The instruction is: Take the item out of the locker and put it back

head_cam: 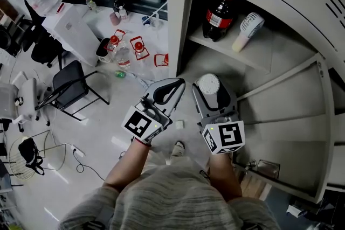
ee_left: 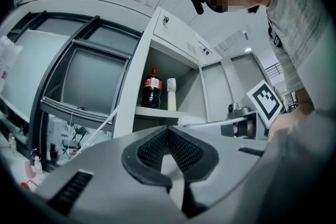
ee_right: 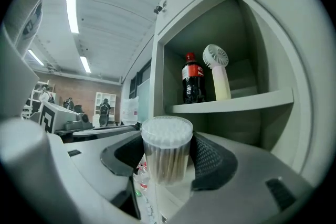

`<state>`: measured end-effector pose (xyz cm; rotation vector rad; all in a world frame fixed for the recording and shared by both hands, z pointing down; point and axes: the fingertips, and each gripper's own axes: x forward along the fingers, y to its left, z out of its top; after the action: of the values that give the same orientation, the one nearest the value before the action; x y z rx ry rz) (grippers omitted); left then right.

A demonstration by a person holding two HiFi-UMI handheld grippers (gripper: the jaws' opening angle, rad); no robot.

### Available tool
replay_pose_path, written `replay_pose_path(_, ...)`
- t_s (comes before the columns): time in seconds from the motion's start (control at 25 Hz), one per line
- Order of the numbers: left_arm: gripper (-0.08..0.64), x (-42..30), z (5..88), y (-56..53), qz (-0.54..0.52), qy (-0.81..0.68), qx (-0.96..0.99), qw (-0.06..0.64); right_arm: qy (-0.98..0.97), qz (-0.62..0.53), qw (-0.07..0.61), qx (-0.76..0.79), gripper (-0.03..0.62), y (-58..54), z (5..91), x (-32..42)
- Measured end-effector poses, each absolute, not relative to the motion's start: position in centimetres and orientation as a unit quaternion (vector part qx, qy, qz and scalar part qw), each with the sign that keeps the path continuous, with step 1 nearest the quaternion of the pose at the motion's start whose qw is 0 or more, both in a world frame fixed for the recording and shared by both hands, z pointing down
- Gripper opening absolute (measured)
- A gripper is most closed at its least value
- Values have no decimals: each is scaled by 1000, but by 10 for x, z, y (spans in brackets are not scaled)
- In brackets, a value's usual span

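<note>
While our right tongs (ee_right: 167, 161) clamp the cotton-swab tub (ee_right: 166, 136) just outside the locker (head_cam: 177, 13), below its shelf (ee_right: 236, 100), our left tongs (ee_left: 169, 150) rest together, empty. We judge the put-back step underway; next we lift the tub onto the shelf, right of the fan (ee_right: 216, 76).
</note>
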<state>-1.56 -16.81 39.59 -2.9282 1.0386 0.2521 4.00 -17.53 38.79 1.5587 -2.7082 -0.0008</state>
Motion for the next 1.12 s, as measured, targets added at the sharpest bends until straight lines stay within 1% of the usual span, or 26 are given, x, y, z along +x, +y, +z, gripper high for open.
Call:
replay_pose_path(0.24, 9, -12, 364, -166, 102, 335, -936, 41, -868, -23, -8, 496, 284, -161, 368, 48)
replay_pose_path(0.52, 9, -9, 340, -160, 100, 330, -936, 73, -866, -65, -24, 495, 284, -148, 338, 53)
replay_pose_path(0.76, 9, -4, 331, -157, 98, 327, -936, 87, -863, -87, -29, 497, 284, -144, 321, 56)
replay_pose_path(1.12, 9, -1, 332, -156, 93, 325, -937, 90, -858, -107, -23, 502, 284, -143, 317, 57)
